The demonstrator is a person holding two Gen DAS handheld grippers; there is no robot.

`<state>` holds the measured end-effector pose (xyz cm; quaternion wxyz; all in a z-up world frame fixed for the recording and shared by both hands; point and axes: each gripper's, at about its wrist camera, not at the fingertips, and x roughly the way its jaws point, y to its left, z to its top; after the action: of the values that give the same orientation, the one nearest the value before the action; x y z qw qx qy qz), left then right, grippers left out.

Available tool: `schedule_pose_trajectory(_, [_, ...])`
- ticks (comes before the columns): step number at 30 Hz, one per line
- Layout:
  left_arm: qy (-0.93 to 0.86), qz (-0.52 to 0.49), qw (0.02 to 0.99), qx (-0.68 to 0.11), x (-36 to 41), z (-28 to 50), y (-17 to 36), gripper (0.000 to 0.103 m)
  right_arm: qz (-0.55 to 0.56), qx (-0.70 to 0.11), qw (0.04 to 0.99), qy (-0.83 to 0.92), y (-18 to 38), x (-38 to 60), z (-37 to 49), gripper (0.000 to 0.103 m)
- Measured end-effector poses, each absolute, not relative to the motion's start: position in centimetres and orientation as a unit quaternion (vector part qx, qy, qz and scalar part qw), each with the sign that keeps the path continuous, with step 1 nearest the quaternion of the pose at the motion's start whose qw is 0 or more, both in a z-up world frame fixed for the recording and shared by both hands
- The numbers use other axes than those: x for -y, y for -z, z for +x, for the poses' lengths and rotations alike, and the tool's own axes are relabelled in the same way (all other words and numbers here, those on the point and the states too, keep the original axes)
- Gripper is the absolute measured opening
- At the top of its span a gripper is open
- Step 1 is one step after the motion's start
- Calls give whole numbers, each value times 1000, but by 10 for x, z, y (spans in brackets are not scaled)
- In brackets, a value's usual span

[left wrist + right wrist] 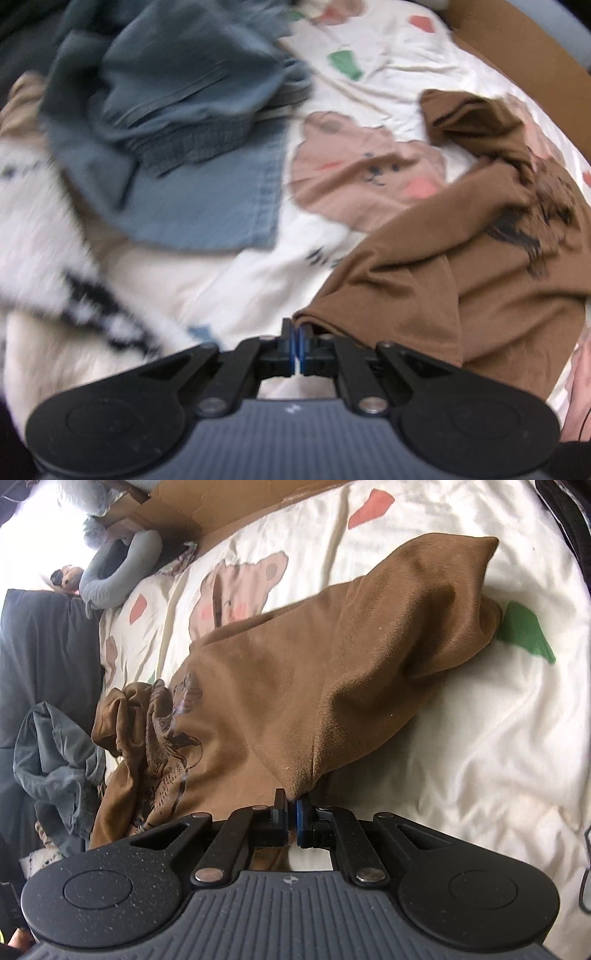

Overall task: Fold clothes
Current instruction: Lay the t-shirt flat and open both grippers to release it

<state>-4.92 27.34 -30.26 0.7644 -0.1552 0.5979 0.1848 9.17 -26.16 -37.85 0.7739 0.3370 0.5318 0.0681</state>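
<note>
Where jeans (177, 122) lie, shirt (461, 258) beside.

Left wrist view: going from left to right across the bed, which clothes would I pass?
White fuzzy garment with dark pattern → blue denim pile → brown printed shirt, its near edge pinched in the shut jaws of the left gripper.

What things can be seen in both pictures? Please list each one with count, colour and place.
shirt: one, brown with a dark print, crumpled on the bed
jeans: one pile, blue, far left on the bed
sheet: one, white with pink, red and green shapes, under everything
cardboard: one, brown, along the bed's edge
pillow: one, grey, curved, beside the cardboard
left gripper: black, shut on the shirt's edge
right gripper: black, shut on the shirt
</note>
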Motion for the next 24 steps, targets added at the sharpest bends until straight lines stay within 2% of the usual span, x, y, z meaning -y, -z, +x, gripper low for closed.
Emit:
schedule_pose_trajectory(18, [-195,-219,684,-668,-258,-127,323,2,272,-579,759,-121,367,240,76,2])
schedule_pose_trajectory(24, [-186,-193,703,-659,-259,-115,291,7,250,-584,764,-116,354,251,75,6])
